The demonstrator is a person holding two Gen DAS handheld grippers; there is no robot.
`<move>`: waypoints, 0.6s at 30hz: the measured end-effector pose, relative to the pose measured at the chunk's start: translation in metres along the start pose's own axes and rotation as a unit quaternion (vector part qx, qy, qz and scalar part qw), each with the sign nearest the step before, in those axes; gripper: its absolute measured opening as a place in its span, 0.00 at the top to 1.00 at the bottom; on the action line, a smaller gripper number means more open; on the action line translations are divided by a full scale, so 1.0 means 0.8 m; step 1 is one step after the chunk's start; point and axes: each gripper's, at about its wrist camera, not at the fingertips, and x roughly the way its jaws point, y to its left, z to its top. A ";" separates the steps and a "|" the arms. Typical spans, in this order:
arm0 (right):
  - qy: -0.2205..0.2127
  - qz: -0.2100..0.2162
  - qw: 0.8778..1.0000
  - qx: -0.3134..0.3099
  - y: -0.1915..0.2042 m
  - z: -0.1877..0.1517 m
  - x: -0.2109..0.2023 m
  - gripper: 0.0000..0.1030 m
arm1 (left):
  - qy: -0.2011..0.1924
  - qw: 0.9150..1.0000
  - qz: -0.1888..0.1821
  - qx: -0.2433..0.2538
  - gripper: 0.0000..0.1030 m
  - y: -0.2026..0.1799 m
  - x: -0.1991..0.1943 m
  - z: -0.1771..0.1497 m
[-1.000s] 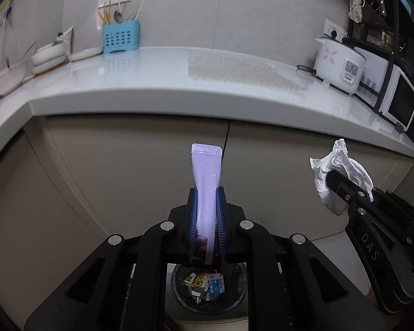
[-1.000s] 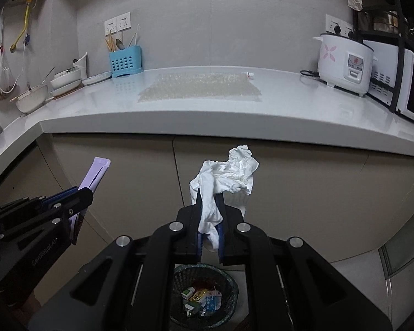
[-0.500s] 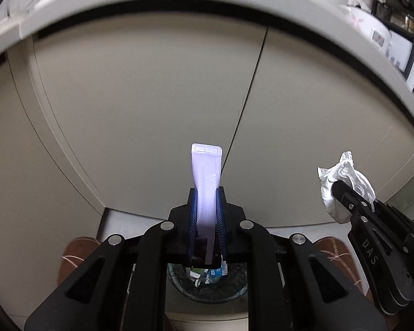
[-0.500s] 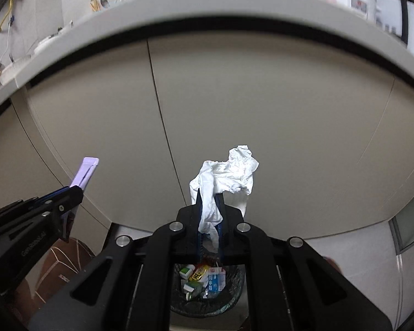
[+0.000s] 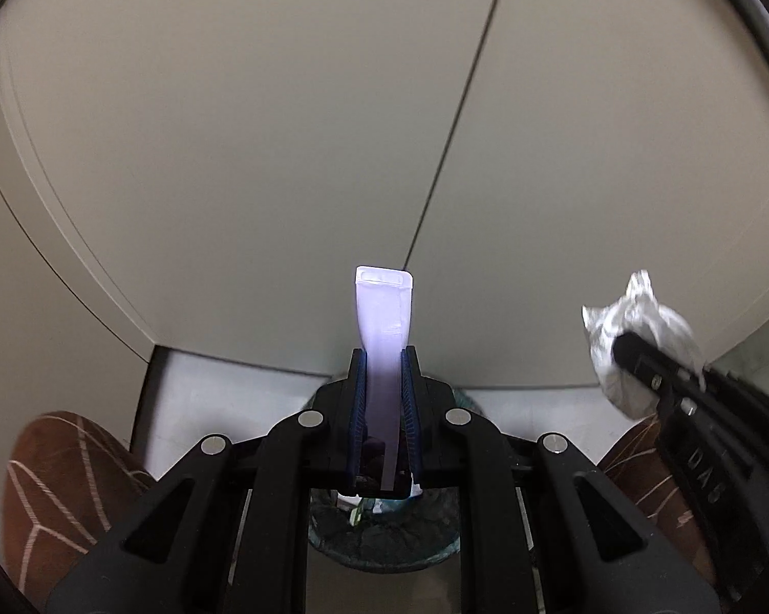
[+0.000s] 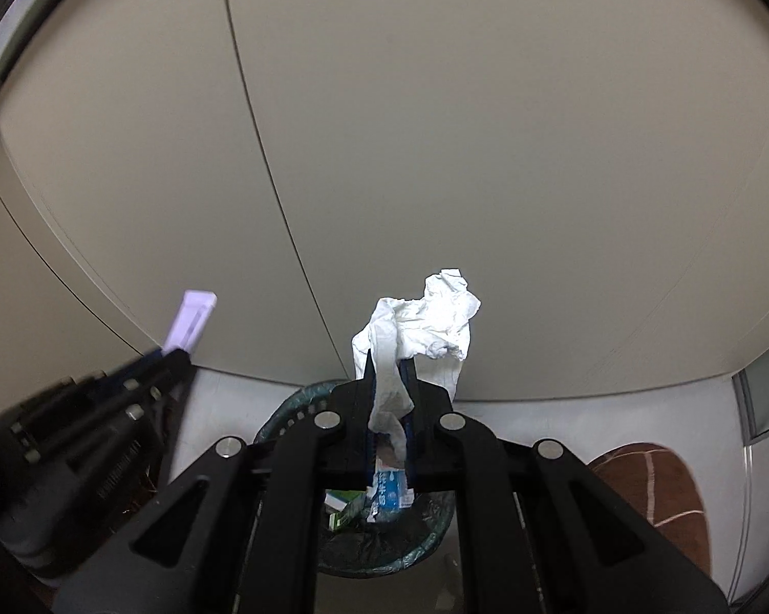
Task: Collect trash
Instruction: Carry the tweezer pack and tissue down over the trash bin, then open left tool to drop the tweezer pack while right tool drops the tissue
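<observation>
The left gripper [image 5: 383, 358] is squeezing a purple packet [image 5: 383, 317] and the right gripper [image 6: 388, 373] a tissue [image 6: 425, 322], so both should be letting go right over the bin [image 6: 384, 552] at 6 o'clock.

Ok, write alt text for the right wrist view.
The right gripper pinches a crumpled white tissue above a lined trash bin holding cartons. At left, the left gripper holds a flat lilac packet; beige cabinet doors fill the background.

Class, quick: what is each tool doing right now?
Left tool: shut on the lilac packet.
Right tool: shut on the crumpled white tissue.
</observation>
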 end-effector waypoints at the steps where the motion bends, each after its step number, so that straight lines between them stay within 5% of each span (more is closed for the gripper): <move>1: 0.004 0.001 1.000 0.001 0.000 -0.001 0.008 0.94 | 0.008 1.000 0.000 0.003 0.87 -0.005 0.008 -0.002; 8: 0.059 -0.003 0.998 0.013 -0.008 -0.018 0.061 0.94 | 0.076 0.997 -0.024 -0.001 0.87 0.002 0.056 -0.020; 18: 0.058 0.006 0.998 0.021 -0.019 -0.017 0.065 0.94 | 0.092 0.995 -0.041 0.008 0.76 -0.006 0.066 -0.028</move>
